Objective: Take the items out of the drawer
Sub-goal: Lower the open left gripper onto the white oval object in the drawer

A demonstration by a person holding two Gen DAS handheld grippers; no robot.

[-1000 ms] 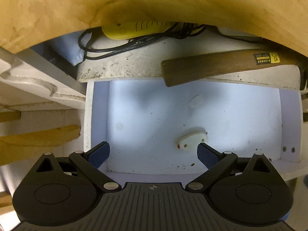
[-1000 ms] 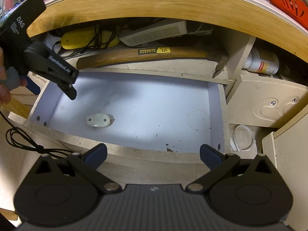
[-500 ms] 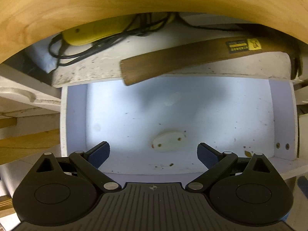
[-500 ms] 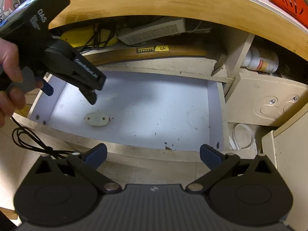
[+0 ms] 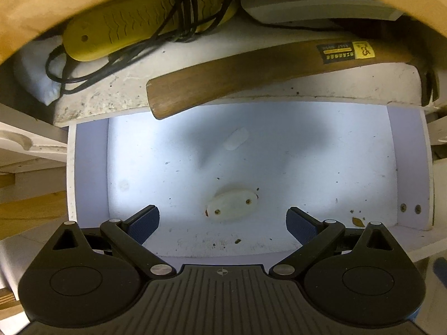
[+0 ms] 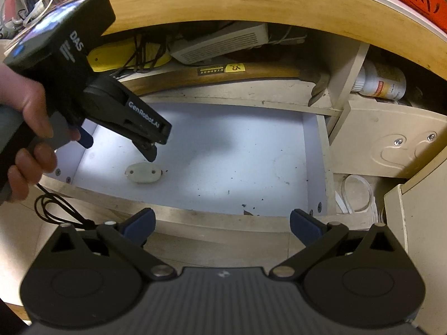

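Since the earlier frame, the left tool (image 5: 222, 222) has advanced over the open drawer (image 6: 321, 150), and the white oval piece (image 5: 232, 206) now lies nearer the midline between its blue pads, just ahead of them. Left tool: fingers spread wide apart, holding nothing; in the right wrist view its black body (image 6: 134, 128) hangs tip-down directly above the oval piece (image 6: 144, 173), close to it but apart, gripped by the person's left hand (image 6: 33, 139). Right tool (image 6: 220, 224): fingers likewise wide apart and empty, held outside the drawer in front of its front wall.

Positions relative to the drawer: the oval piece rests on the drawer floor near the front wall and toward the left side wall; a small pale patch (image 5: 236, 139) sits farther back on the floor. On the shelf just behind and above the drawer's back edge lies a wooden-handled hammer (image 5: 265, 67), handle end overhanging the drawer. Behind the hammer lie a yellow device (image 5: 117, 32) wrapped in black cord (image 5: 83, 75) and a white vented box (image 6: 223, 42). Right of the drawer, in a neighbouring compartment, a white bottle (image 6: 382, 82) lies on its side.
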